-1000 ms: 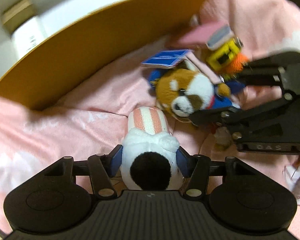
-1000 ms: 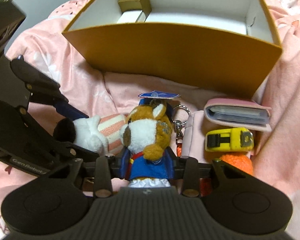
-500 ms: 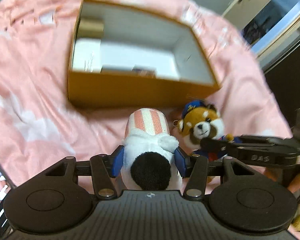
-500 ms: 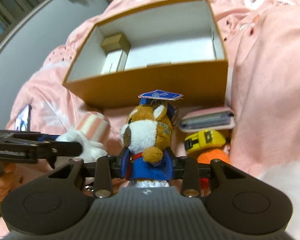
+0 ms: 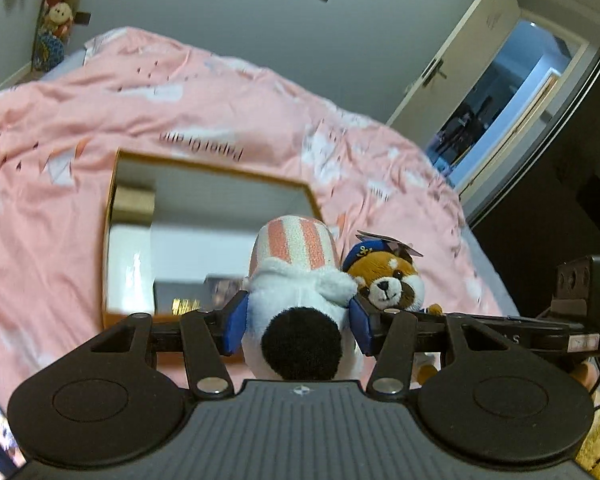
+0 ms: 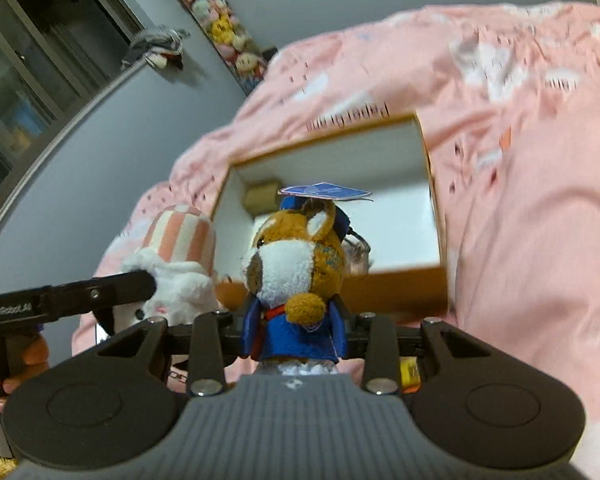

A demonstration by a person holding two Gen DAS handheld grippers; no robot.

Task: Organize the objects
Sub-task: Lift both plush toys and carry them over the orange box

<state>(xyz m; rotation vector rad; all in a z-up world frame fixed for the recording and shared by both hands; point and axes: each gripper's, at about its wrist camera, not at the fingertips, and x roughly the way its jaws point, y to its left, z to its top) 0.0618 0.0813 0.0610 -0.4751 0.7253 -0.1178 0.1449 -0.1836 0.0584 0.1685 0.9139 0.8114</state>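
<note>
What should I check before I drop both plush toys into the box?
1. Left gripper shut on striped plush: ok.
2. Right gripper shut on red panda plush: ok.
3. Box open, with free floor inside: ok.
4. Toys past the near wall, above the opening: cannot tell.
5. The two plush toys apart from each other: cannot tell.
</note>
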